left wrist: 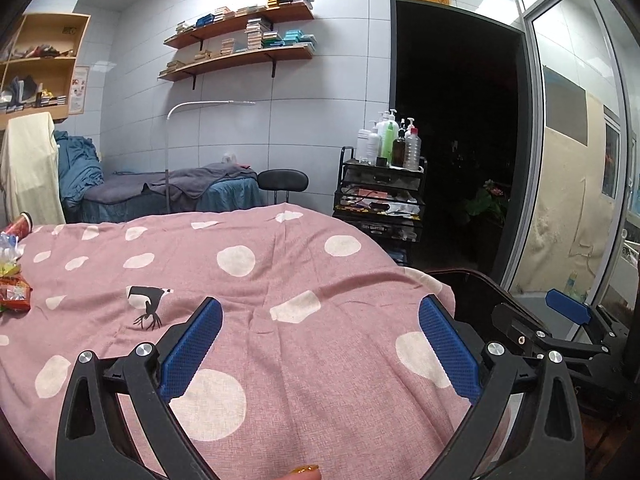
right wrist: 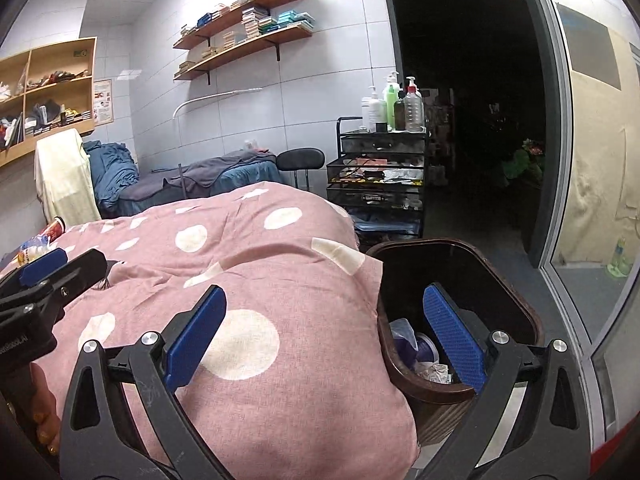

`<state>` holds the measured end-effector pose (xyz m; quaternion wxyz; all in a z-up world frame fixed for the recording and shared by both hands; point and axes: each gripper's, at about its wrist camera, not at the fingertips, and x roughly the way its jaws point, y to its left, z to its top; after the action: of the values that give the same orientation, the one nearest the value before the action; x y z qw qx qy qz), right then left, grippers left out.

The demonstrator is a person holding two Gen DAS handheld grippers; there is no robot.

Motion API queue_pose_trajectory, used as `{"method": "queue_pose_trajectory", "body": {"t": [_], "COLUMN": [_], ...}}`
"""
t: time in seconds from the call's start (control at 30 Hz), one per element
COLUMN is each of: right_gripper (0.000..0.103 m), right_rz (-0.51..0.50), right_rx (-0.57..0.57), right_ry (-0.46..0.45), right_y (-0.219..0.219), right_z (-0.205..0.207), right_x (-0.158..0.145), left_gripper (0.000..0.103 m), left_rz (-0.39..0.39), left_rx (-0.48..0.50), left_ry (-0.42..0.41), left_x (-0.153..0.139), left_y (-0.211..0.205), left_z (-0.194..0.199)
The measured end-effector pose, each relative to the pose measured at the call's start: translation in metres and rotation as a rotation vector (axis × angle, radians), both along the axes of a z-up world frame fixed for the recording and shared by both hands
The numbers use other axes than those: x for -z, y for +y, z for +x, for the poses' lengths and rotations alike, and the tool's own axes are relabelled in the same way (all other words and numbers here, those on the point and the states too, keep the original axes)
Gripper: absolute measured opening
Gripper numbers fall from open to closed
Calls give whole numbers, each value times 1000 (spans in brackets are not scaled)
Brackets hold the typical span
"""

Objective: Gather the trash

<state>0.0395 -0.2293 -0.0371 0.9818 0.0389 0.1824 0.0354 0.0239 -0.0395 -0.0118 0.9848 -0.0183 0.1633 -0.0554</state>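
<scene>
A pink bedspread [left wrist: 280, 280] with white dots covers the bed in front of me. My left gripper [left wrist: 320, 344] hangs open above it, nothing between its blue pads. At the bed's far left edge lie snack wrappers [left wrist: 14, 290], a crushed bottle [left wrist: 8, 242] and a red cup [left wrist: 22, 224]. My right gripper [right wrist: 324, 336] is open too, straddling the bed's right edge and a dark brown bin [right wrist: 516, 300]. Inside the bin lies crumpled trash [right wrist: 416, 350]. The right gripper [left wrist: 568, 306] also shows at the right of the left wrist view, the left gripper [right wrist: 44, 262] at the left of the right wrist view.
A black trolley [left wrist: 380, 200] loaded with bottles stands beyond the bed beside a dark doorway [left wrist: 456, 120]. A second bed [left wrist: 180, 188] with grey and blue covers, a black stool [left wrist: 283, 181] and a floor lamp [left wrist: 168, 152] are behind. A glass partition [right wrist: 592, 160] runs along the right.
</scene>
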Motion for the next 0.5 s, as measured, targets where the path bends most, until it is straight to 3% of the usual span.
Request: {"method": "queue_pose_trajectory", "body": {"t": [0.5], "right_gripper": [97], "right_rz": [12], "right_rx": [23], "right_ry": [3], "right_y": [-4], "right_z": [-4], "right_x": [-3], "left_gripper": [98], "left_rz": [9], "left_rx": [3], "left_ry": [6], "left_x": [0], "left_y": [1], "left_z": [-1]}}
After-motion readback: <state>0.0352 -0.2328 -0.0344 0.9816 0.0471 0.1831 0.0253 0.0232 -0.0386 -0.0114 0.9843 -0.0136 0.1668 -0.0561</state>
